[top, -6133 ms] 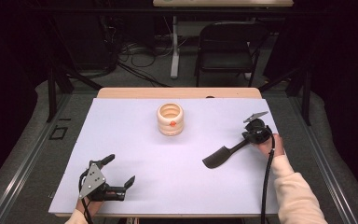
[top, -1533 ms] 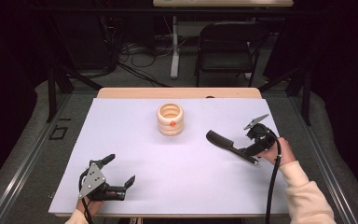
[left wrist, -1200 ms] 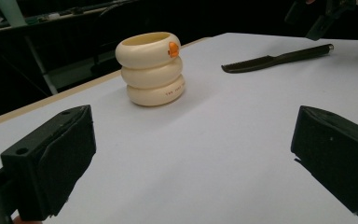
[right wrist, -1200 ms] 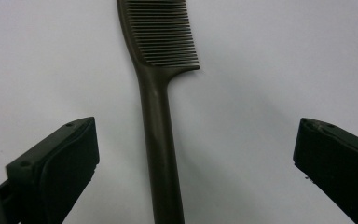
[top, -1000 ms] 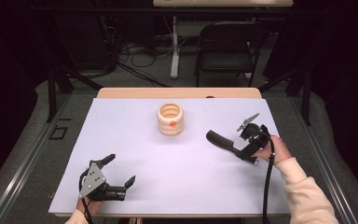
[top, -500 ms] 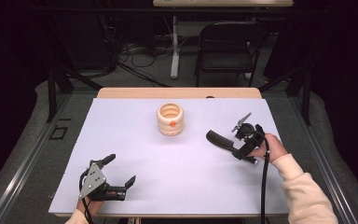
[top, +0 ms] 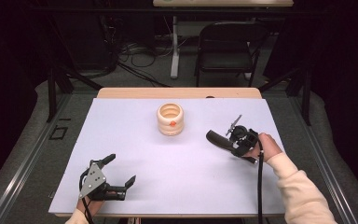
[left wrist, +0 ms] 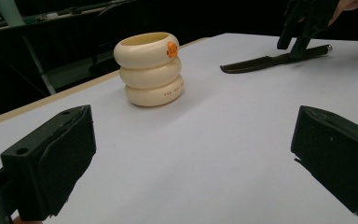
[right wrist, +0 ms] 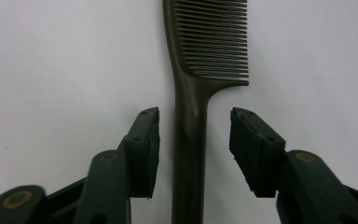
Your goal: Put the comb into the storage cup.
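A dark comb (top: 218, 138) lies flat on the white sheet, right of centre; its teeth and handle (right wrist: 189, 93) run straight up the right gripper view. My right gripper (top: 237, 143) straddles the handle. Its jaws have just been closing, with a gap still on each side of the handle, so the pads (right wrist: 144, 144) do not press. My left gripper (top: 120, 170) rests open at the near left with nothing between its pads (left wrist: 51, 154). A cream ringed cup (top: 170, 119) with an orange mark stands upright mid-table, also in the left gripper view (left wrist: 151, 70).
The white sheet (top: 135, 140) covers the table, with a wooden edge (top: 177, 93) at the far side. A black folding chair (top: 226, 44) and floor cables (top: 135, 51) lie beyond the table. A cable (top: 259, 186) trails from the right gripper along the sleeve.
The right hand has shifted a little to the left along the comb, and its jaws have narrowed around the handle. The comb, the cup and the left gripper have stayed put.
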The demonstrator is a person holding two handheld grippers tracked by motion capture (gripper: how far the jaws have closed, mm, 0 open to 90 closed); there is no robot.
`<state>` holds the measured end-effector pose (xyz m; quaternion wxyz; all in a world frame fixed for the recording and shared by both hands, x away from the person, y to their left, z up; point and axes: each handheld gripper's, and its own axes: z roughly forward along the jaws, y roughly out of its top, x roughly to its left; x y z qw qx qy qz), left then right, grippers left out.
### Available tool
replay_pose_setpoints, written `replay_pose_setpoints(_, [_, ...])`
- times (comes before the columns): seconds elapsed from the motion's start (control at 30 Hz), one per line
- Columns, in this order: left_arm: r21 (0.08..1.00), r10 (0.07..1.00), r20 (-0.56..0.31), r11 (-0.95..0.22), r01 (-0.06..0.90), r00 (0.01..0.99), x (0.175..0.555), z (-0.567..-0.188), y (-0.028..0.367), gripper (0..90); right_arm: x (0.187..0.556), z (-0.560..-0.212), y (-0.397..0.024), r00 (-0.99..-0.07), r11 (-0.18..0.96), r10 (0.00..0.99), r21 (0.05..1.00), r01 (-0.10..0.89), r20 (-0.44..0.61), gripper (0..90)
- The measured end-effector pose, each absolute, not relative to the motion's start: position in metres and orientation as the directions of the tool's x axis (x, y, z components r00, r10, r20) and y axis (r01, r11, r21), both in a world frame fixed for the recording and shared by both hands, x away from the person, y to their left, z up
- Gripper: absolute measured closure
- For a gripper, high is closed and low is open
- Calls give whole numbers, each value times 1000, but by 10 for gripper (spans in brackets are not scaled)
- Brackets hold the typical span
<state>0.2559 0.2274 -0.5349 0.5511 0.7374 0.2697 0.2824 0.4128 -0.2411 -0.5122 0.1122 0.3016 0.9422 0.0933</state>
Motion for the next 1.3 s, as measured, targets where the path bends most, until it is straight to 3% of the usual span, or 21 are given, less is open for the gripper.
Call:
replay_pose_setpoints(0.23, [965,708,118,-248,88,696,257,-535,227,0,417,-518,-237,-793,804,590,204,559,-152,635])
replay_pose_setpoints(1.03, [965,708,117,-247,89,697,257,-535,227,0,423,-524,-232,-796,805,592,151,574,-126,722])
replay_pose_setpoints(1.3, [964,706,120,-250,87,698,257,-535,227,0,419,-518,-236,-781,786,612,207,582,-126,723])
